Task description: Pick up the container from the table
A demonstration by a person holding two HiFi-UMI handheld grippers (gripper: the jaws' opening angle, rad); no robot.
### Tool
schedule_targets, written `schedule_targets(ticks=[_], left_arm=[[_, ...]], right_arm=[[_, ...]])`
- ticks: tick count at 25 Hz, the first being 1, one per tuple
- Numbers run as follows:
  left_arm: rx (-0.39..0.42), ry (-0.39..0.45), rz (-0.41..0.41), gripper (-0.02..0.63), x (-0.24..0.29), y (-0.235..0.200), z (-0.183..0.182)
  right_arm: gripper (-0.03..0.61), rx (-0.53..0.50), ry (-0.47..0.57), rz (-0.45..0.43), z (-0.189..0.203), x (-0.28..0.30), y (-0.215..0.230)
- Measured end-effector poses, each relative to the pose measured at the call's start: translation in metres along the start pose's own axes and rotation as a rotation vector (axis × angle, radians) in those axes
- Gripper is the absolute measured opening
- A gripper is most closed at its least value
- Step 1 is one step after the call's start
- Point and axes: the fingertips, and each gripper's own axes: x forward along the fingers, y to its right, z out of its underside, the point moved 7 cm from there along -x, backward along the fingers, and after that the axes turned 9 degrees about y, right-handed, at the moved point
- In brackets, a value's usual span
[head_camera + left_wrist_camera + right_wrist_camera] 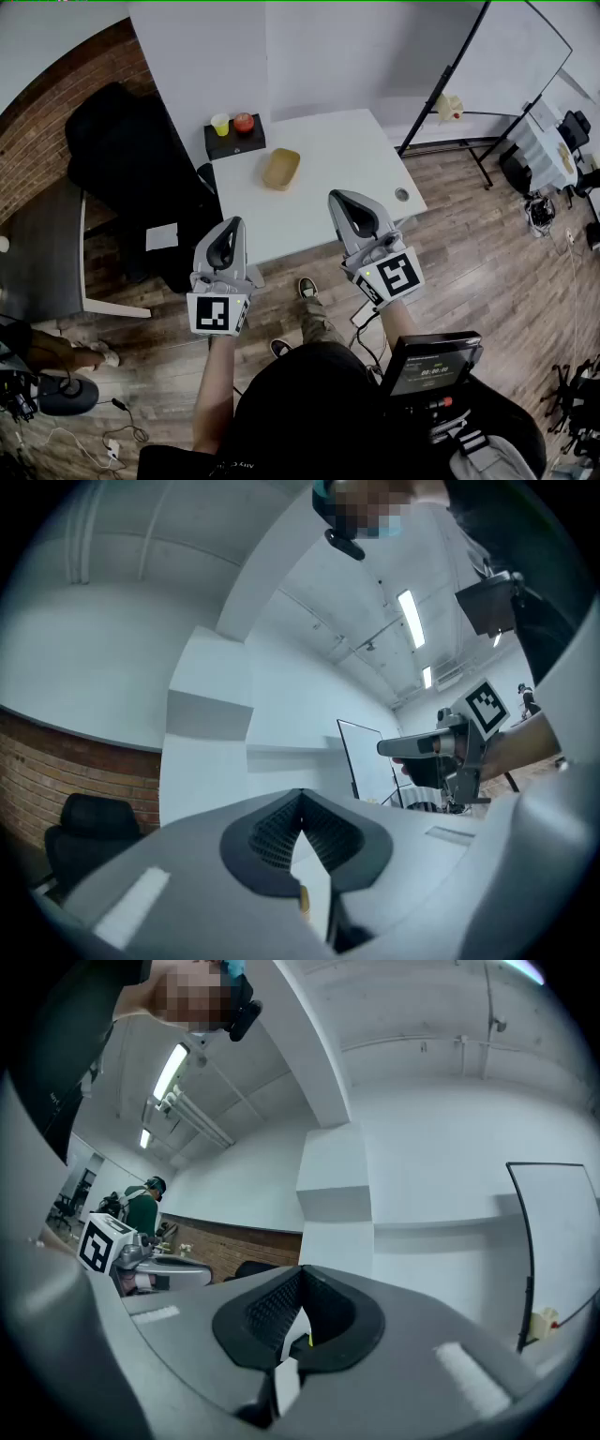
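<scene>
While the left gripper (230, 234) and right gripper (352, 208) are held shut and empty at the table's (347, 150) near edge, the tan container (281, 170) is seen farther in, between them, judged slightly nearer the right.

Office/lab-type rm: white worktop (319, 187) just ahead of left gripper (232, 225) & right gripper (337, 199), whiteboard (516, 56) on stand beyond right gripper, to its right. Brick wall (47, 122) + black office chair (122, 150) off left gripper's left. Wood-plank floor (487, 272) w/ cables (84, 441) below, strip lights (410, 618) overhead.
</scene>
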Motion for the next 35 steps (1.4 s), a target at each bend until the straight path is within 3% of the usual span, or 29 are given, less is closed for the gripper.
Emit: schedule_targets(ticks=[11, 16, 22, 28, 35], left_arm=[[-0.004, -0.016, -0.002, -0.003, 0.012, -0.006, 0.01], [0.008, -0.102, 0.016, -0.003, 0.029, -0.008, 0.025], [-0.02, -0.124, -0.017, -0.003, 0.061, -0.013, 0.048], [-0.029, -0.193, -0.083, -0.003, 0.097, -0.019, 0.074], [-0.036, -0.259, -0.157, -0.003, 0.119, -0.027, 0.108]], right_arm=[[0.044, 0.038, -0.093, -0.055, 0.037, 0.025, 0.008], [0.044, 0.035, -0.133, -0.097, 0.063, 0.047, 0.024], [0.044, 0.057, -0.175, -0.161, 0.09, 0.083, 0.056], [0.051, 0.049, -0.233, -0.269, 0.127, 0.126, 0.097], [0.064, -0.002, -0.294, -0.469, 0.177, 0.169, 0.121]])
